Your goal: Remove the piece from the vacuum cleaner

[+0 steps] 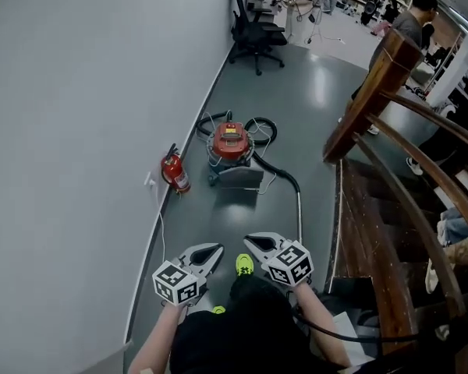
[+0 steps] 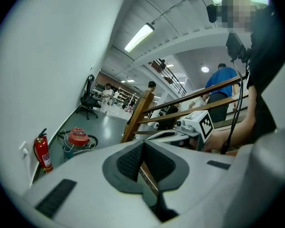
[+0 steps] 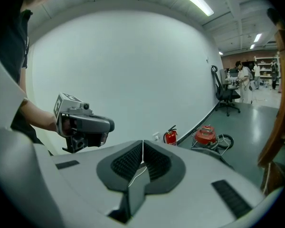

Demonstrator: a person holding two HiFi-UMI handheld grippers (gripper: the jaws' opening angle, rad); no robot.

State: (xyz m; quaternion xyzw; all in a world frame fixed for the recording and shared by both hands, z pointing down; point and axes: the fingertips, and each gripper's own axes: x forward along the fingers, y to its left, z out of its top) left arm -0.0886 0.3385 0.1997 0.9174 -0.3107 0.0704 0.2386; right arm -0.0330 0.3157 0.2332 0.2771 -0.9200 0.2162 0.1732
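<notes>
A red canister vacuum cleaner (image 1: 230, 142) stands on the grey floor well ahead of me, near the curved white wall; it also shows small in the left gripper view (image 2: 78, 137) and the right gripper view (image 3: 205, 135). Its black hose (image 1: 285, 176) runs into a long metal tube (image 1: 299, 216) that reaches back toward me. Both grippers are held low in front of my body, far from the vacuum. My left gripper (image 1: 216, 250) is shut with nothing in it. My right gripper (image 1: 249, 242) is shut and empty too, its tip turned toward the left one.
A red fire extinguisher (image 1: 175, 171) stands by the wall left of the vacuum. A wooden stair rail (image 1: 390, 142) and steps fill the right side. A black office chair (image 1: 255, 31) stands far back, and people stand beyond it.
</notes>
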